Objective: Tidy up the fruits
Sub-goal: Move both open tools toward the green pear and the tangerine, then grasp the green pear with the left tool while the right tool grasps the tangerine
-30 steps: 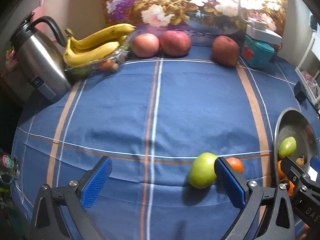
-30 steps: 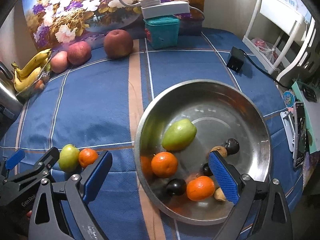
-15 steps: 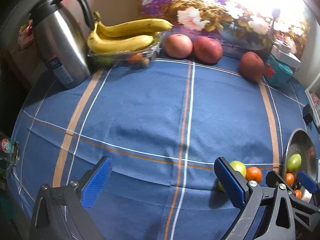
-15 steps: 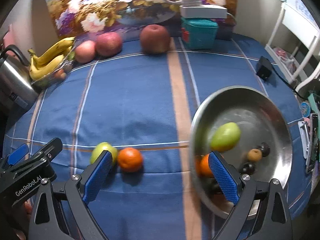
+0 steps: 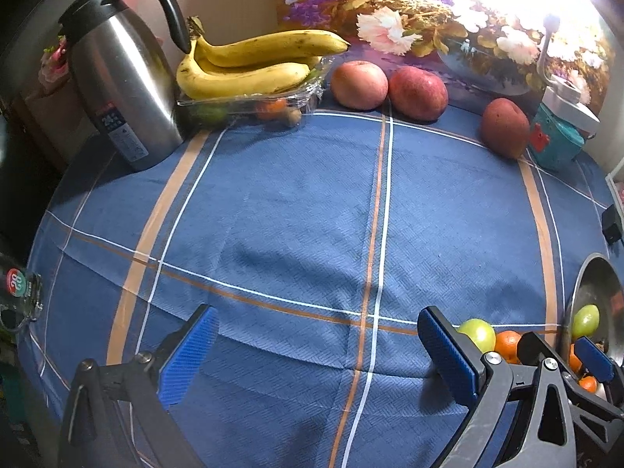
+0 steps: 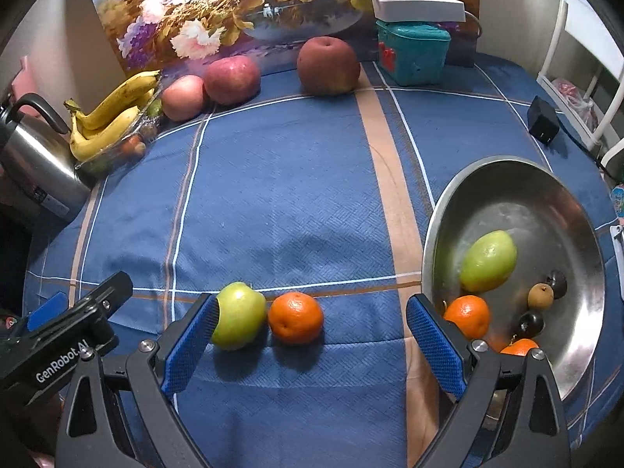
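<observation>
Your right claw (image 6: 310,343) stands wide open, empty, low over the counter (image 6: 296,195). Between its pads lie a green fruit (image 6: 240,316) and an orange (image 6: 295,318), touching each other; the left pad (image 6: 191,341) sits against the green fruit. The bowl (image 6: 546,202) holds more fruit beside the right pad. Your left claw (image 5: 316,355) is also wide open, empty, above bare cloth.

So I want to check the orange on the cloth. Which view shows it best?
The right wrist view: the orange lies whole beside the green fruit. In the left wrist view it is half hidden behind gripper parts.
</observation>
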